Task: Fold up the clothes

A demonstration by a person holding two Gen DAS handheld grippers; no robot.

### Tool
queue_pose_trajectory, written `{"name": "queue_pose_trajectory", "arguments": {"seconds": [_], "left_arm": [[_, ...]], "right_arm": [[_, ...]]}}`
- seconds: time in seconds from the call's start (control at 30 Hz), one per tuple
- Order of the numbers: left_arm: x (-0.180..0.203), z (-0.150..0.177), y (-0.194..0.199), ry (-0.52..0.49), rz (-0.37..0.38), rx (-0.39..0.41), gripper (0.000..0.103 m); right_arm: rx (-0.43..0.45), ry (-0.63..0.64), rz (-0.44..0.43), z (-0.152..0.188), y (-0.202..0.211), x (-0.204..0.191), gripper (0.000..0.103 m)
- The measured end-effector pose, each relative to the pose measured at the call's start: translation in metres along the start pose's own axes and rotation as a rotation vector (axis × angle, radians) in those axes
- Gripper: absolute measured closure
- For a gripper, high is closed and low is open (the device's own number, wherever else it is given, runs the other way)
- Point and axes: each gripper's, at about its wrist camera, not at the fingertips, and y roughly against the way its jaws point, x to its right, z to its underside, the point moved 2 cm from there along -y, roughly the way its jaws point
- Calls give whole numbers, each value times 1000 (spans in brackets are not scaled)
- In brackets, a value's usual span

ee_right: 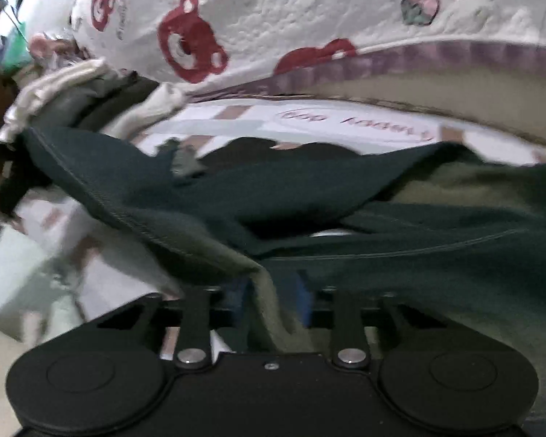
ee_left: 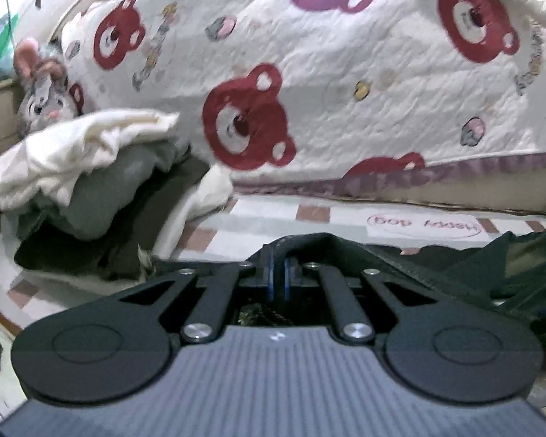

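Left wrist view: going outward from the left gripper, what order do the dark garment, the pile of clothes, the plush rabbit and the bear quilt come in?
1. Dark garment, pinched in the left gripper.
2. Pile of clothes, to the left on the bed.
3. Plush rabbit, behind the pile, far left.
Bear quilt spans the back; its near edge and the rabbit are too close to call.

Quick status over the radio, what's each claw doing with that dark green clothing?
Left gripper shut on dark green garment edge. Right gripper has a fold between its pads, grip unclear. Pile of clothes on the left, apart.
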Motion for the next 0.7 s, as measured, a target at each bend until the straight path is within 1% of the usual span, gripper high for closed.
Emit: {"name": "queue_pose_trajectory", "arguments": {"seconds": [0.07,0.1,0.17,0.2,0.23,0.27,0.33,0.37,0.4,0.43,0.47,0.5,0.53,0.57,0.6,0.63,0.67,0.7], "left_arm": [[1,1,-2,-2,-8,-7,98],[-1,2,-3,16,-6,-15,98],[-8,4,-6,60,0,-30,98],[-11,5,-7,82,3,-37,98],[-15,6,-8,104,6,-45,98],[-18,7,-9,126,9,-52,98],[-18,5,-5,105,3,-46,98],[-18,4,-2,91,0,-41,99],[-20,3,8,74,24,-29,99],[-23,1,20,56,55,-14,99],[-26,0,32,38,86,0,99],[-29,-1,44,20,118,15,99],[-32,-3,56,3,149,29,99],[-41,2,64,24,158,25,99],[-49,11,62,52,136,-25,99],[-57,21,58,79,108,-84,98],[-65,30,54,106,79,-143,97],[-72,37,47,144,68,-205,96]], "right_arm": [[-18,71,24,-2,-3,-5,79],[-32,119,26,-3,-6,-12,79],[-64,178,-12,-5,-14,-23,74],[-76,189,-39,-5,-19,-27,67],[-86,192,-67,-5,-23,-30,55],[-99,184,-96,-5,-28,-33,51],[-129,154,-157,-3,-36,-37,50],[-141,161,-181,-2,-38,-40,53],[-152,192,-181,-1,-37,-44,71],[-167,199,-149,-2,-36,-47,81],[-170,146,-109,-5,-33,-43,82],[-148,60,-94,-10,-26,-36,83],[-117,-28,-92,-15,-17,-29,82],[-96,-62,-107,-19,-7,-26,82],[-82,-61,-131,-23,4,-28,82],[-99,-29,-169,-23,11,-32,81],[-137,24,-215,-21,16,-39,81],[-208,62,-276,-17,16,-45,80]]}}
